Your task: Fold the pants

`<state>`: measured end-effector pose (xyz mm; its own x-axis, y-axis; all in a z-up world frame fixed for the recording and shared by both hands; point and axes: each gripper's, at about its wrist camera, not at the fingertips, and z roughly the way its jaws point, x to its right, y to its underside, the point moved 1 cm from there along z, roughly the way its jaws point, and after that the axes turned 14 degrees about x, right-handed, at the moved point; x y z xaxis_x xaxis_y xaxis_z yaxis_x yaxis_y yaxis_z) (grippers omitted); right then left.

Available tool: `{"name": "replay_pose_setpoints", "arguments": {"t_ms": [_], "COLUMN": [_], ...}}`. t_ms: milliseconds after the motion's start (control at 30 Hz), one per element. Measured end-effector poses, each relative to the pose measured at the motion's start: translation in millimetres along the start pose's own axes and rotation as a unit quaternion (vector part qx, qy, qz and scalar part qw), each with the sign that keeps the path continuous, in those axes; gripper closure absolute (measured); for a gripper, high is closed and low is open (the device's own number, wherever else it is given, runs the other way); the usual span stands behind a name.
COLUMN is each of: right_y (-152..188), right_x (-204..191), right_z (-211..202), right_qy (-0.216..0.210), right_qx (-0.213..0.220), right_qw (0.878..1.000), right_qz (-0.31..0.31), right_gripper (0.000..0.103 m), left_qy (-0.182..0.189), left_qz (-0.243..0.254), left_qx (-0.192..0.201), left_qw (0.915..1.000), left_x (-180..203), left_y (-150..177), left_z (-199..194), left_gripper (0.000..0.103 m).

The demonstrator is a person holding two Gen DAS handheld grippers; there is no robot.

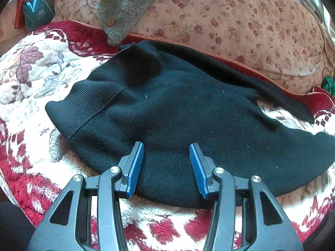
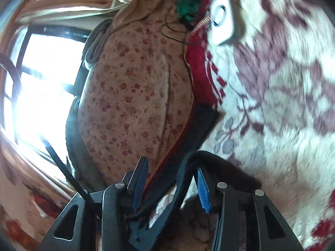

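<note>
Item: black ribbed knit pants point(image 1: 167, 108) on our red-and-cream floral plush blanket point(image 1: 31, 96). Left gripper point(image 1: 166, 152) fingers apart above them. Right gripper point(image 2: 171, 175) fingers apart; dark cloth between, grip indistinct in blur.

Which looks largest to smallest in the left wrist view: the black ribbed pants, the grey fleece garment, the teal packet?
1. Black ribbed pants
2. Grey fleece garment, partly cut off by the frame
3. Teal packet

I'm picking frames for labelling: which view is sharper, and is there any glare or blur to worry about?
Left wrist view: sharp and evenly lit, the rib texture of the black pants reads clearly, with fisheye bending at the edges. Right wrist view: the window is blown out to white glare, and the floral blanket is smeared by motion blur.
</note>
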<state>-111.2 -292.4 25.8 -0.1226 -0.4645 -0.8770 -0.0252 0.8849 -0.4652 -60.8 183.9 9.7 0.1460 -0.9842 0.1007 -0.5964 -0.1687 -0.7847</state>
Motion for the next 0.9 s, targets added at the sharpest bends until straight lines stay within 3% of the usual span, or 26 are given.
{"name": "replay_pose_setpoints", "arguments": {"t_ms": [100, 233, 500, 567, 600, 633, 800, 900], "right_y": [-9, -7, 11, 14, 14, 12, 0, -2], "right_x": [6, 16, 34, 42, 45, 44, 14, 30], "right_z": [-11, -9, 14, 20, 21, 19, -3, 3], "right_qy": [0.009, 0.047, 0.131, 0.128, 0.114, 0.109, 0.083, 0.152], "right_qx": [0.029, -0.040, -0.124, -0.131, -0.128, -0.121, -0.079, -0.112], "right_qw": [0.999, 0.998, 0.982, 0.982, 0.985, 0.986, 0.984, 0.973], "right_qz": [0.011, 0.002, -0.049, -0.045, -0.034, -0.042, -0.138, -0.131], "right_gripper": [0.060, 0.060, 0.059, 0.072, 0.086, 0.090, 0.093, 0.093], "left_qy": [0.002, -0.002, -0.004, -0.004, -0.001, 0.001, 0.001, -0.001], "left_qz": [-0.007, -0.010, -0.007, -0.004, -0.004, -0.006, -0.004, -0.003], "left_qx": [-0.002, 0.000, 0.004, 0.003, 0.002, 0.002, 0.002, 0.004], "left_qw": [1.0000, 1.0000, 1.0000, 1.0000, 1.0000, 1.0000, 1.0000, 1.0000], "left_x": [-2, -1, 2, 3, 3, 2, 1, 2], "left_y": [-1, -1, 1, 1, 0, 0, -1, 1], "left_z": [0, 0, -2, -3, -3, -4, -2, -3], "left_gripper": [0.057, 0.057, 0.057, 0.057, 0.057, 0.057, 0.057, 0.057]}}
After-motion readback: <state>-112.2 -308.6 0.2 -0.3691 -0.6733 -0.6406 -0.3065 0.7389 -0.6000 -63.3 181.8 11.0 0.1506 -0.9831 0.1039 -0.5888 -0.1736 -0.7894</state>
